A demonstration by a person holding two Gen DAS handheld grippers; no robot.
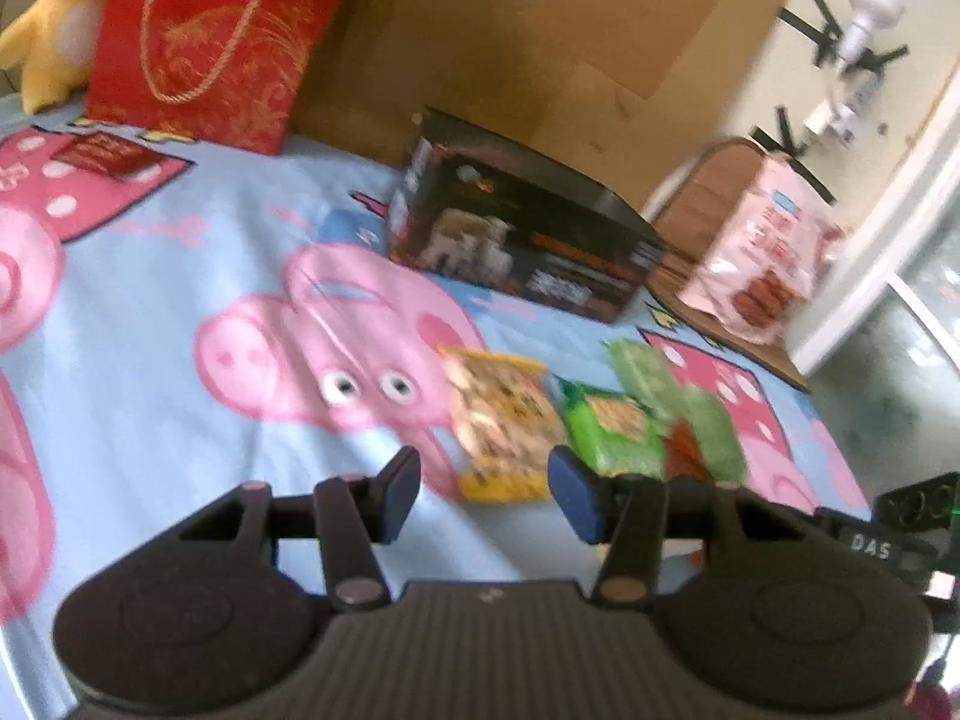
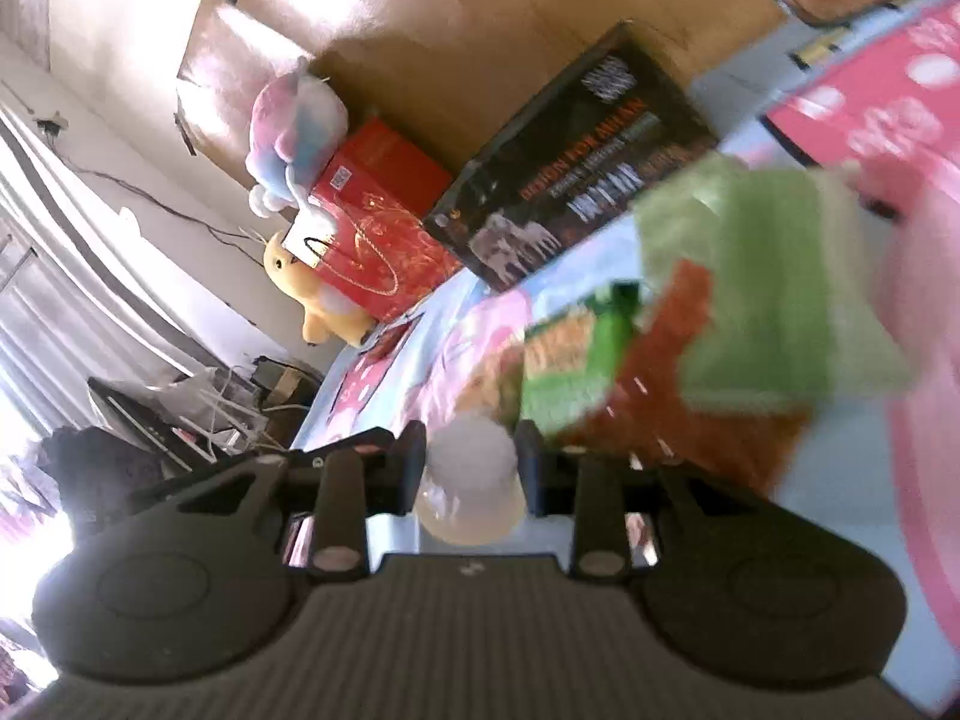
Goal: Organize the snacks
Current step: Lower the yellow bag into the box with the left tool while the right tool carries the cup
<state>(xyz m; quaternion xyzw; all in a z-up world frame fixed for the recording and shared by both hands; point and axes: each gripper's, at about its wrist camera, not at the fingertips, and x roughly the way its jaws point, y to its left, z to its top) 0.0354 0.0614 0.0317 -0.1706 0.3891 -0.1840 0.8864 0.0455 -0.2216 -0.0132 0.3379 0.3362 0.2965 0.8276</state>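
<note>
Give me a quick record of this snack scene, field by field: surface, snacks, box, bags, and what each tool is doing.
surface: cartoon pig sheet
snacks: yellow packet, green packets beside it
box: black box behind the snacks
bags: red gift bag far left, pink bag far right
left tool: open, empty, aimed at the yellow packet
right tool: pale cup-shaped item between its fingers, grip uncertain

Your left wrist view is evenly daylit but soft; motion smear is strongest to the right of the dark box (image 1: 522,234), where the pink bag (image 1: 762,246) blurs. Your right wrist view is tilted, with blown-out window glare left of the red gift bag (image 2: 372,240) and heavy smear on the green packets (image 2: 768,276). Edges bow in both.
</note>
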